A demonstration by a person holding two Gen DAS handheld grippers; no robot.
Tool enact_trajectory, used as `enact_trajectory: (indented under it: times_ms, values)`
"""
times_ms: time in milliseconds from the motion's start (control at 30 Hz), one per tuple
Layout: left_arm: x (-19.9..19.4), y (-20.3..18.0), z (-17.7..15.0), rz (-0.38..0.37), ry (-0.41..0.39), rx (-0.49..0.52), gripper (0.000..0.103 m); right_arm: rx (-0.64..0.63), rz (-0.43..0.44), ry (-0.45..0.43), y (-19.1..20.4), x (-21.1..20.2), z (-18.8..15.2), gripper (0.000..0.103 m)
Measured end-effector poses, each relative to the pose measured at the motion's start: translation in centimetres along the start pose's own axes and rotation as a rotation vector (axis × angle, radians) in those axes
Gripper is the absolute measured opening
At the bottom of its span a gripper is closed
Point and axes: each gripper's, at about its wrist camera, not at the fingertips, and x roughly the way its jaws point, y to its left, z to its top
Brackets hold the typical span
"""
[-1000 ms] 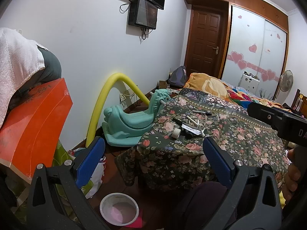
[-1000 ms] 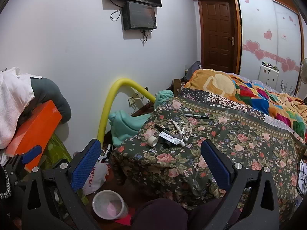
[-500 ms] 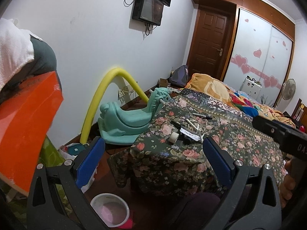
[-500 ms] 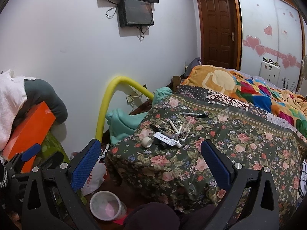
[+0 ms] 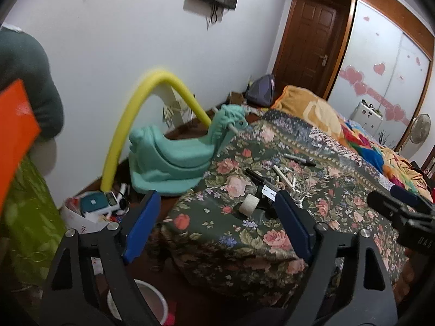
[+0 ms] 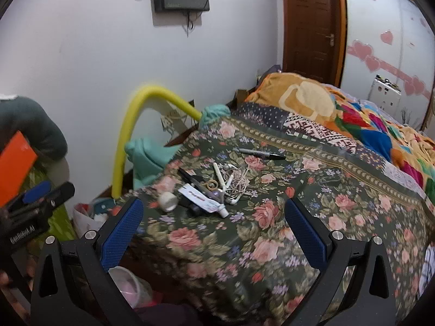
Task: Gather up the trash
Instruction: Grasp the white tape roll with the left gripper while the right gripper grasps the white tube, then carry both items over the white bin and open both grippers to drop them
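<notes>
A small pile of clutter point(image 6: 214, 190) lies on the flowered cloth point(image 6: 244, 244) over the bed corner: a white tape roll point(image 6: 168, 201), a white tube point(image 6: 204, 198), pens, white sticks and string. A black marker point(image 6: 262, 153) lies further back. The pile also shows in the left wrist view point(image 5: 272, 187), with the tape roll point(image 5: 248, 207). My left gripper point(image 5: 217, 225) is open and empty, short of the pile. My right gripper point(image 6: 214, 228) is open and empty, just in front of the pile. A white bucket point(image 5: 148, 303) stands on the floor below.
A teal rocking toy point(image 5: 176, 157) and a bent yellow foam tube point(image 5: 136, 125) stand by the wall at left. An orange box point(image 5: 13, 125) and a green bag point(image 5: 27, 217) are at far left. A white bag of items point(image 5: 92, 212) sits on the floor. Colourful blankets point(image 6: 339, 108) cover the bed.
Both grippers have moved forward and down toward the bed corner; the clutter pile looks larger and closer. Both stay open and empty.
</notes>
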Motion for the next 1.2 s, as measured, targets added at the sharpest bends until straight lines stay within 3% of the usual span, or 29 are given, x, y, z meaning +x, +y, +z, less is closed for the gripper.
enact_trajectory:
  times_ms: [100,300,400,467,567,700,800,900,933,1000,1200]
  values:
    - [3.3,-0.6,0.1,0.017,0.042,-0.006,0.084,-0.013,0.032,0.045,-0.9,2.6,0.2,0.101]
    - [8.6,-2.2,-0.6,-0.021,0.132,0.04,0.083,-0.01,0.15,0.185,-1.9,8.5,-0.2,0.078]
    - [10.8,-3.1,-1.0,-0.048,0.174,0.073,0.077,0.013,0.218,0.263,-2.3,11.5,-0.8,0.068]
    - [12.1,-3.6,-1.4,-0.058,0.202,0.098,0.069,0.02,0.247,0.301,-2.4,12.9,-1.1,0.056]
    - [14.3,-4.0,-2.0,-0.08,0.262,0.134,0.057,0.02,0.261,0.351,-2.6,14.9,-1.7,0.048]
    - [16.0,-4.3,-2.6,-0.095,0.302,0.159,0.05,0.023,0.282,0.376,-2.7,16.0,-2.0,0.046]
    - [16.9,-4.0,-2.8,-0.106,0.318,0.153,0.044,0.018,0.294,0.382,-2.8,16.8,-2.1,0.038]
    - [17.5,-3.8,-2.9,-0.119,0.333,0.129,0.03,0.011,0.312,0.387,-2.8,17.4,-2.0,0.032]
    - [17.6,-3.8,-2.9,-0.118,0.335,0.126,0.025,0.008,0.326,0.393,-2.7,17.3,-2.1,0.025]
    - [17.6,-3.7,-3.0,-0.116,0.331,0.118,0.024,0.0,0.34,0.401,-2.6,17.5,-2.1,0.018]
    - [16.0,-3.7,-2.8,-0.126,0.314,0.117,0.023,-0.067,0.318,0.384,-1.6,16.3,-2.8,0.016]
